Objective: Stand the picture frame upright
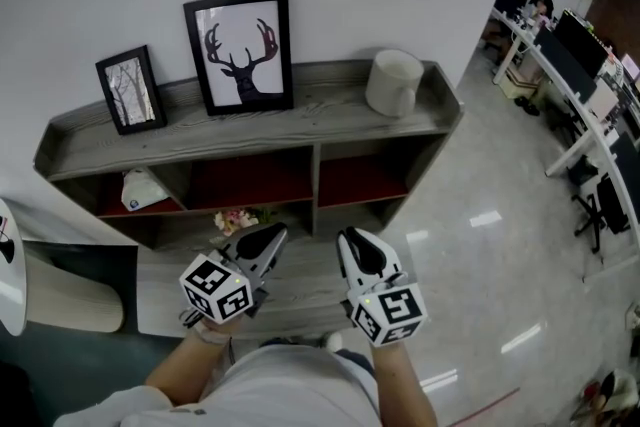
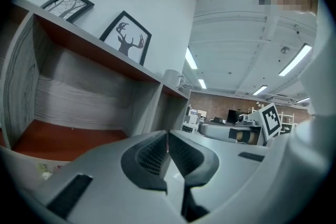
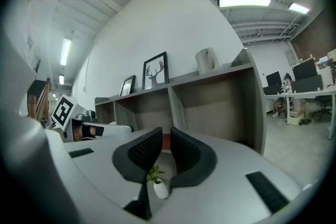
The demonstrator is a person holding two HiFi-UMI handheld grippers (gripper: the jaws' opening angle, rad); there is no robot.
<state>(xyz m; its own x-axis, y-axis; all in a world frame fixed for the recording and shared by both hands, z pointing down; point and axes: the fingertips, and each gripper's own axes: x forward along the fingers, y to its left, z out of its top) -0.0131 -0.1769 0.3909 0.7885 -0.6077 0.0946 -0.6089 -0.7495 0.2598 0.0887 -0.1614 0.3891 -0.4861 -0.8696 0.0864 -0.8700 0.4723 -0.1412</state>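
Observation:
Two picture frames stand upright against the wall on top of the grey shelf unit [image 1: 330, 115]. The larger one is a black frame with a deer print [image 1: 240, 50] [image 2: 126, 38] [image 3: 156, 71]. To its left is a smaller black frame with a tree picture [image 1: 131, 89] [image 2: 67, 4] [image 3: 127, 85]. Both grippers hang low in front of the shelf, well below the frames. My left gripper [image 1: 275, 233] [image 2: 167, 134] is shut with its pads together and nothing between them. My right gripper [image 1: 350, 237] [image 3: 166, 131] holds nothing, its jaws drawn in to a narrow slit.
A white canister [image 1: 393, 82] [image 3: 206, 60] stands on the shelf top at the right. A white box [image 1: 142, 190] lies in the left compartment. A small plant in a white vase [image 1: 235, 218] [image 3: 157, 183] sits low near the grippers. Office desks [image 1: 580, 85] are far right.

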